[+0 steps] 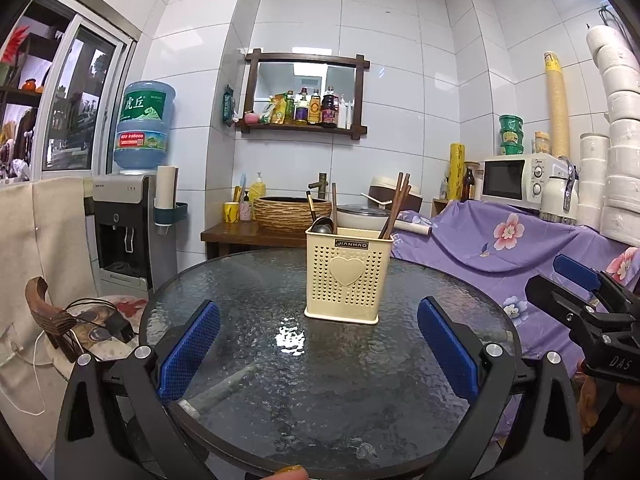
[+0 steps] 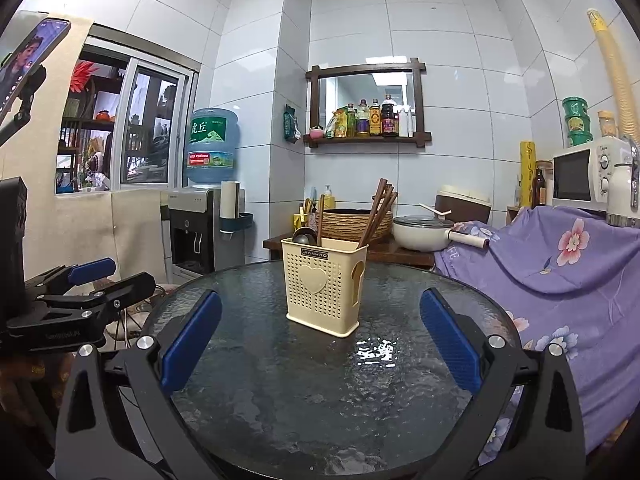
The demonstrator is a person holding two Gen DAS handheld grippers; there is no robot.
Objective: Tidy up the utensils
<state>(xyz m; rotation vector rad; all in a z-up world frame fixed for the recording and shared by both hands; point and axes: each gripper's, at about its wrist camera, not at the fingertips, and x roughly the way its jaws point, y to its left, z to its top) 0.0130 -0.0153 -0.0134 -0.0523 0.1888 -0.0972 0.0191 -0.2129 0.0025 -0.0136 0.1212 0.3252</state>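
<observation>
A cream perforated utensil holder (image 1: 344, 276) with a heart on its front stands upright on the round glass table (image 1: 256, 380). Brown chopsticks (image 1: 396, 208) lean in its right side and a dark spoon (image 1: 322, 224) sits in its left side. The holder (image 2: 323, 288), chopsticks (image 2: 376, 212) and spoon (image 2: 305, 234) also show in the right wrist view. My left gripper (image 1: 318, 336) is open and empty, short of the holder. My right gripper (image 2: 320, 332) is open and empty, also short of it, and shows at the right edge of the left wrist view (image 1: 576, 284).
A purple floral cloth (image 2: 560, 264) covers furniture right of the table. A water dispenser (image 1: 132, 216) and a wooden chair (image 1: 52, 316) stand on the left. A side table behind holds a woven basin (image 1: 292, 212) and a white pot (image 2: 420, 232).
</observation>
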